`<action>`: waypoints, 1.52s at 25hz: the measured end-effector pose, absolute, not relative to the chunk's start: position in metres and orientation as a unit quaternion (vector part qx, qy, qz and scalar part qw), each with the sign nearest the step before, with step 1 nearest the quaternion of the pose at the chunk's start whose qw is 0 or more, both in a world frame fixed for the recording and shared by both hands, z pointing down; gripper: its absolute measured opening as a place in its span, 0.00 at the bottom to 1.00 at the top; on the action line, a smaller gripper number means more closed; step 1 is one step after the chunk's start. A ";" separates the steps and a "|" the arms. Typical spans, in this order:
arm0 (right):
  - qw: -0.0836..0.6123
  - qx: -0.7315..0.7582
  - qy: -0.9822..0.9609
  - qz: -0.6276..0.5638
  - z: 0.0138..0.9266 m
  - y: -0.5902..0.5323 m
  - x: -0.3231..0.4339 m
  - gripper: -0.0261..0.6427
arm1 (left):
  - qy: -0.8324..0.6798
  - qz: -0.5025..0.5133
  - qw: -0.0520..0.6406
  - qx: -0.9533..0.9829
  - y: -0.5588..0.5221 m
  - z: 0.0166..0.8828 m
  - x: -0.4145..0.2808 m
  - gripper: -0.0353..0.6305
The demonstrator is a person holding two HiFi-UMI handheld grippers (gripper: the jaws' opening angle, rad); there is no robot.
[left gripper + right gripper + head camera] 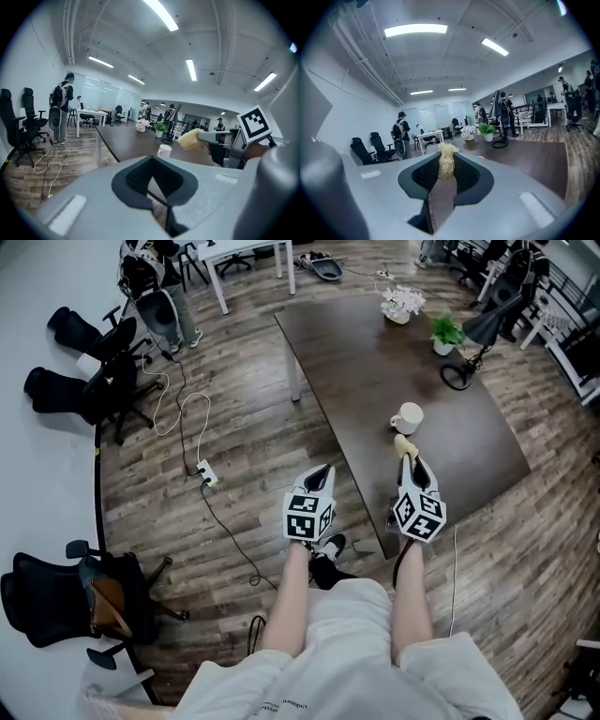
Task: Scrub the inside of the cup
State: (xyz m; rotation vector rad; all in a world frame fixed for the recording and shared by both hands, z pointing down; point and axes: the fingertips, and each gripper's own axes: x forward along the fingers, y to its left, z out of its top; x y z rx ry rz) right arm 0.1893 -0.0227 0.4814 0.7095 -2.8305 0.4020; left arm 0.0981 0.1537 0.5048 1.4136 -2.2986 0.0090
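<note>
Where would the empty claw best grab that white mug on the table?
Probably by its handle, coming in from the left. The white mug stands upright with the handle sticking out toward the left claw. That hold leaves the open mouth free for the scrubber held in the right claw.

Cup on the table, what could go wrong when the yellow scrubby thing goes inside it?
1. The cup stands free on the table; the left gripper holds nothing and hangs beside the table's edge, so the scrubber pushing in may slide or tip it.
2. The jaws of the right gripper pinch only one end of the scrubber, so it might bend or slip out while rubbing.
</note>
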 end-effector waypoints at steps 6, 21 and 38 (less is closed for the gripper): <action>0.107 0.261 -0.949 0.141 0.494 -0.042 0.172 0.19 | -0.817 -0.006 0.231 0.528 0.124 0.510 0.073 0.05; 0.074 0.395 -0.892 0.205 0.512 -0.133 0.171 0.19 | -0.763 0.035 0.239 0.600 0.041 0.507 0.042 0.05; 0.052 0.424 -0.877 0.219 0.521 -0.162 0.149 0.19 | -0.747 0.047 0.241 0.619 0.004 0.531 0.008 0.05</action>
